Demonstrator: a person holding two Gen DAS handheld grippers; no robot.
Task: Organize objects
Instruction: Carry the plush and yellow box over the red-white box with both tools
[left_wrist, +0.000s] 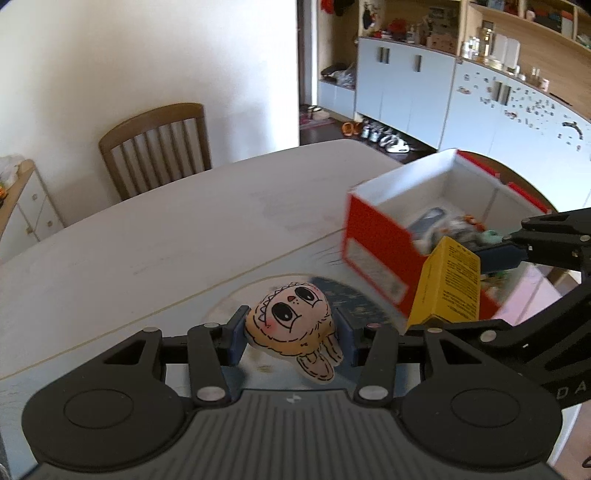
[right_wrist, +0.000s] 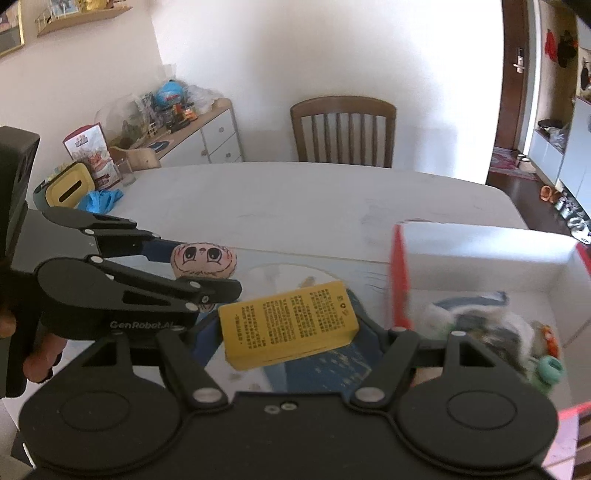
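left gripper (left_wrist: 291, 334) pinches the plush toy (left_wrist: 290, 317), right gripper (right_wrist: 291, 326) the yellow box (right_wrist: 288, 325); lower each squarely over the red box (right_wrist: 480, 258) near the worktop's right edge before you spread the fingers.

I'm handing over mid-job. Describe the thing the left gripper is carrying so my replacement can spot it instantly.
Start at the white table and find the red box with the white inside. Beside it, the left gripper holds a small soft toy above the tabletop. It is a peach cartoon face with big black eyes and floppy ears, unlike the yellow printed carton in the right gripper.
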